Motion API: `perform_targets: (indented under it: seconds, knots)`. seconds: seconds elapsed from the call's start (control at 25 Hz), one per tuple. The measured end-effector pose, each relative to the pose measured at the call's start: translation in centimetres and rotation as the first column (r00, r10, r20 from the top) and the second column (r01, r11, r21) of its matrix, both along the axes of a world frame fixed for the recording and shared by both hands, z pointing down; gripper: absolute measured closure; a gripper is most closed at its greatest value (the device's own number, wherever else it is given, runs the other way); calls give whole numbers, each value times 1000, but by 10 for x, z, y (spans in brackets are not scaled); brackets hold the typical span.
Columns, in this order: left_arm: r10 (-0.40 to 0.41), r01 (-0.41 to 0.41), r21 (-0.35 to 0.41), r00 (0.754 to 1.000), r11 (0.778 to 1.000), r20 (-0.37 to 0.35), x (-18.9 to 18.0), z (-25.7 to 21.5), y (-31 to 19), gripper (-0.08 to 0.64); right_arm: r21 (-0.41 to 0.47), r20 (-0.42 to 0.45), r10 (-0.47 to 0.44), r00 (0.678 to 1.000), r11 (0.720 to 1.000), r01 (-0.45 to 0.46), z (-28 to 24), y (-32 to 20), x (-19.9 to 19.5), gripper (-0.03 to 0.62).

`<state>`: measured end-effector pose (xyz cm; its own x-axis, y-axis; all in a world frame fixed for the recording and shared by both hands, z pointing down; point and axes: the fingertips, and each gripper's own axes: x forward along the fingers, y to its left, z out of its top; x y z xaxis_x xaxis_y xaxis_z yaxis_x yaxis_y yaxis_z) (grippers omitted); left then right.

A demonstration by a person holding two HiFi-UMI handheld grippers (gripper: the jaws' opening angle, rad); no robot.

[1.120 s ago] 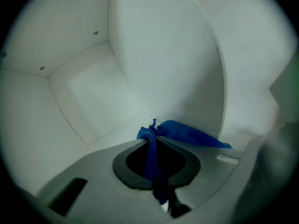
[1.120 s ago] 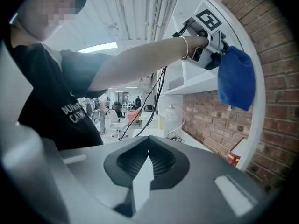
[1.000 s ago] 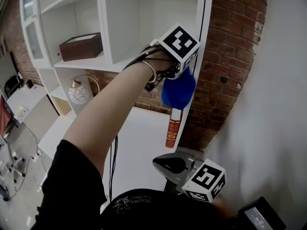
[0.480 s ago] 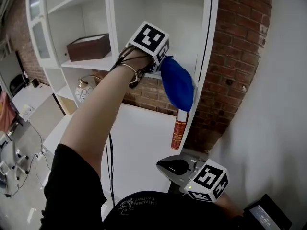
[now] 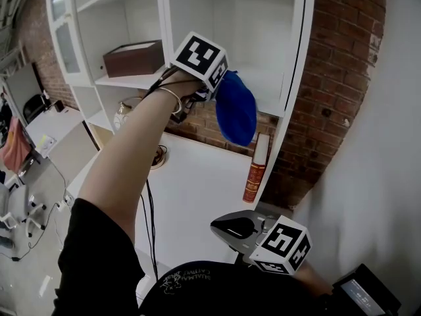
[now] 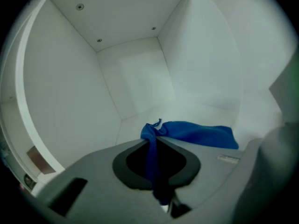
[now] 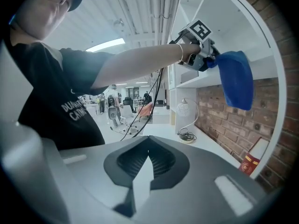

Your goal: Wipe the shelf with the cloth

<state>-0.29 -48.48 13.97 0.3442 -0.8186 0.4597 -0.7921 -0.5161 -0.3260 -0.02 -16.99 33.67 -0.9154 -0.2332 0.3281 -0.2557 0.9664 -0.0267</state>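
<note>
One blue cloth (image 5: pixel 235 114) carries the job. It is pinched by a bunched corner between the clenched jaws of the left gripper (image 5: pixel 210 94), and the rest droops as a loose pouch in front of the white shelf (image 5: pixel 266 84). From the head view the cloth hangs off the front edge of the board, against the brick wall (image 5: pixel 335 78) below, so it does not appear to be pressed on the surface yet. The left gripper view looks straight into the empty compartment, with the fabric trailing forward from the jaws. Whether its far end brushes the board I cannot tell. Holding by a corner leaves most of the cloth free to drag flat across the board, which suits a wiping stroke. The arm is raised high and reaches in from the left, probably to get the cloth over the lip. The right gripper (image 5: pixel 231 227) waits low near the person's body with its jaws closed on nothing — idle, out of the way. Below the shelf a red book (image 5: pixel 255 170) leans against the upright on the white counter (image 5: pixel 197 196), and a brown box (image 5: pixel 133 58) sits in the neighbouring compartment.
</note>
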Motion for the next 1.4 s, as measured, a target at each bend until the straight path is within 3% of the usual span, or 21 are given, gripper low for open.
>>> perform_targets:
  seconds: [0.08,0.2,0.72,0.92,1.12,1.4]
  knots:
    - [27,-28,-22,999,999,-37,8,2,3,541,2,0,-3,1000,1000,3,1,0,0,583]
    - [30,-31,-21,999,999,-35,14,2,5,543,-1,5,9,1000,1000,-9,1,-2,4,583]
    - [128,-126,-26,990,992,56,79,2,29,543,25,19,51,999,998,-52,-4,-4,26,583]
    - [161,-162,15,985,987,69,102,4,43,543,11,10,89,996,996,-89,5,-9,40,583]
    - [216,-218,34,976,975,35,124,2,54,543,-32,-7,68,998,997,-69,22,-5,34,583]
    - [232,-232,17,973,972,13,126,3,58,543,-42,22,126,992,991,-125,15,-6,16,583]
